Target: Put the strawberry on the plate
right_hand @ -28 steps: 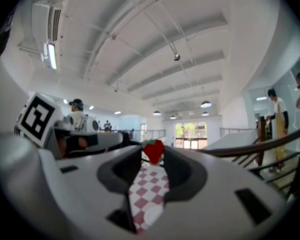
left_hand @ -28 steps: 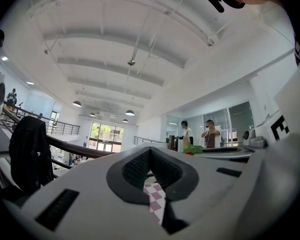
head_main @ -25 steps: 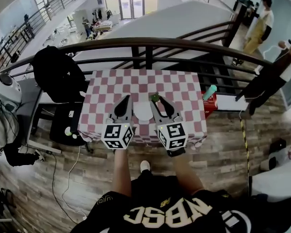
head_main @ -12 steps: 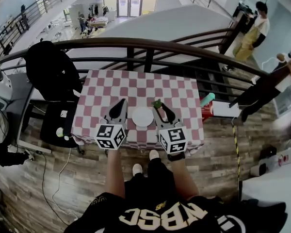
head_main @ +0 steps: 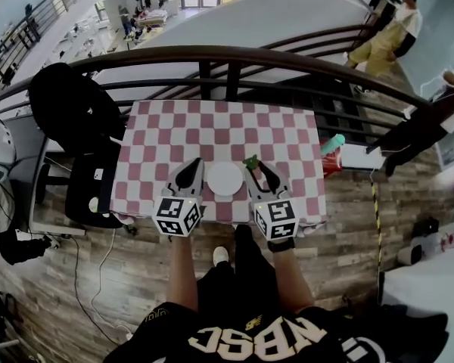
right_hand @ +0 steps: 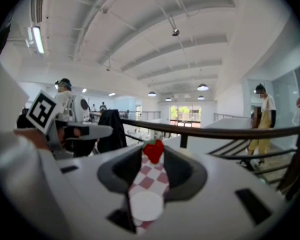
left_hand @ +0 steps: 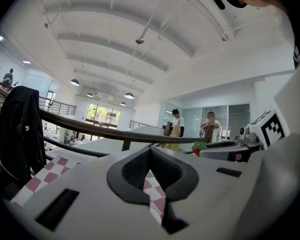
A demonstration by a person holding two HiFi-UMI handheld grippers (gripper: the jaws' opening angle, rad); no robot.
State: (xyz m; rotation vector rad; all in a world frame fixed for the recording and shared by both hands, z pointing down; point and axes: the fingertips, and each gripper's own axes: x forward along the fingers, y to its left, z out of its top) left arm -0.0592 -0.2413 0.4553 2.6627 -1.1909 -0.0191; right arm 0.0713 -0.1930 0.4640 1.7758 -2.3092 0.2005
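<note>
Two claws sit over the checkered surface (head_main: pixel 212 131), one on each side of the white plate (head_main: pixel 225 178). Our right claw (head_main: pixel 253 168) pinches the strawberry (head_main: pixel 250 160) between its tips, just beside the plate's far right edge. Our left claw (head_main: pixel 194 165) is closed, with nothing in it.

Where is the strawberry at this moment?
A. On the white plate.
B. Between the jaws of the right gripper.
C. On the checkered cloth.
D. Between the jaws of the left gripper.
B: the right gripper view shows the strawberry clamped at the jaw tips of the right gripper; the plate has nothing on it.
</note>
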